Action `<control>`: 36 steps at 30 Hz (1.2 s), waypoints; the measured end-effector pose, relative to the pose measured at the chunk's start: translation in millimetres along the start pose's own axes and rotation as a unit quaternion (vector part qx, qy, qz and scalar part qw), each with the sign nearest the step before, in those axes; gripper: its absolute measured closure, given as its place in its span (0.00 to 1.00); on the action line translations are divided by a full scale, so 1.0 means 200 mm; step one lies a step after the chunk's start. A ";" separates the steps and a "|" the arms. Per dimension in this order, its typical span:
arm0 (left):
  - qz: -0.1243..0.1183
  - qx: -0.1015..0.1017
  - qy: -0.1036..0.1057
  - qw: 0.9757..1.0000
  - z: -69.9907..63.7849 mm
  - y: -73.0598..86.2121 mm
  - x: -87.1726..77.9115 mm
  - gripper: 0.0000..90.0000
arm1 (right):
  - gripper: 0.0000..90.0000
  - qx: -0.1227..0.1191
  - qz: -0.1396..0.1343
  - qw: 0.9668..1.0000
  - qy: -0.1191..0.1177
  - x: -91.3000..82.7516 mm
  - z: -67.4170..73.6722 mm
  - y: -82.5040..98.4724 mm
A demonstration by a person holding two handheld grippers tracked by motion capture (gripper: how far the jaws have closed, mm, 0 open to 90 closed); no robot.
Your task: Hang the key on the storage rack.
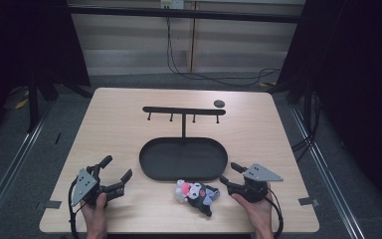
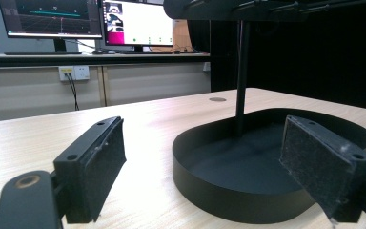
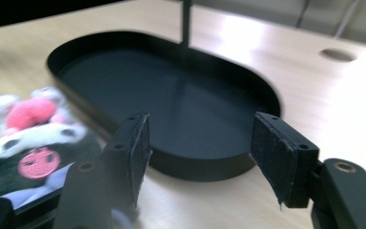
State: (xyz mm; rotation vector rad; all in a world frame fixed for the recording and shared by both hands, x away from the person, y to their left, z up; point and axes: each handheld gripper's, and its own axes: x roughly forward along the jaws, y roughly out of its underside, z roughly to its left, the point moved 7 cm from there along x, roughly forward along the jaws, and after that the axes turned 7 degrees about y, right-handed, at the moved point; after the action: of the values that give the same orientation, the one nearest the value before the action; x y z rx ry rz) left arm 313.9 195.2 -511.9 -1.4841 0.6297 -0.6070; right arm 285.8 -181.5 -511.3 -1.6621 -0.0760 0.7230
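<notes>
A black oval tray (image 1: 151, 172) with an upright post and a hook bar (image 1: 183, 110) stands mid-table. A small plush toy (image 1: 196, 192), black, white and pink, lies on the table just in front of the tray; in the right gripper view the plush toy (image 3: 26, 138) is at the left. My left gripper (image 1: 116, 175) rests near the front left, open and empty, its jaws aimed toward the tray (image 2: 219, 200). My right gripper (image 1: 229, 173) sits right of the toy, open and empty, facing the tray (image 3: 205, 167).
A round dark hole (image 1: 219, 103) sits in the tabletop behind the hook bar. Tape marks (image 1: 308, 201) lie at the front corners. Monitors (image 2: 95, 19) stand on a far desk. Cables hang beyond the table's back edge.
</notes>
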 end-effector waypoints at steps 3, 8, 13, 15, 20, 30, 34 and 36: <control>0.000 0.000 0.001 1.000 0.00 0.00 0.00 0.17 | 0.43 -0.007 0.013 1.000 -0.006 0.01 0.02 -0.01; 0.001 0.002 0.002 1.000 0.00 0.00 0.00 0.17 | 0.46 -0.009 0.024 1.000 -0.007 0.00 0.01 -0.05; 0.001 0.002 0.002 1.000 0.00 0.00 0.00 0.17 | 0.51 -0.020 0.062 0.997 -0.028 0.00 0.02 -0.10; 0.001 0.002 0.002 1.000 0.00 0.00 0.00 0.17 | 0.50 -0.028 0.087 0.994 -0.054 0.01 0.03 -0.11; 0.001 0.002 0.003 1.000 0.00 0.00 0.00 0.17 | 0.58 -0.054 0.144 0.983 -0.105 0.04 0.06 -0.13; 0.001 0.002 0.003 1.000 0.00 0.00 0.00 0.17 | 0.74 -0.112 0.235 0.952 -0.159 0.03 0.11 -0.13; 0.001 0.002 0.003 1.000 0.00 0.00 0.00 0.17 | 0.81 -0.124 0.278 0.933 -0.191 0.03 0.15 -0.10; 0.001 0.002 0.003 1.000 0.00 0.00 0.00 0.17 | 0.82 -0.136 0.300 0.923 -0.201 0.04 0.17 -0.08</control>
State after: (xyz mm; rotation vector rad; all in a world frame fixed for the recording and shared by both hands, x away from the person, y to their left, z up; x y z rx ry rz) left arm 313.8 195.2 -511.9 -1.4783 0.6339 -0.6113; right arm 280.7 -145.3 -502.1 -1.7871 0.0505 1.5785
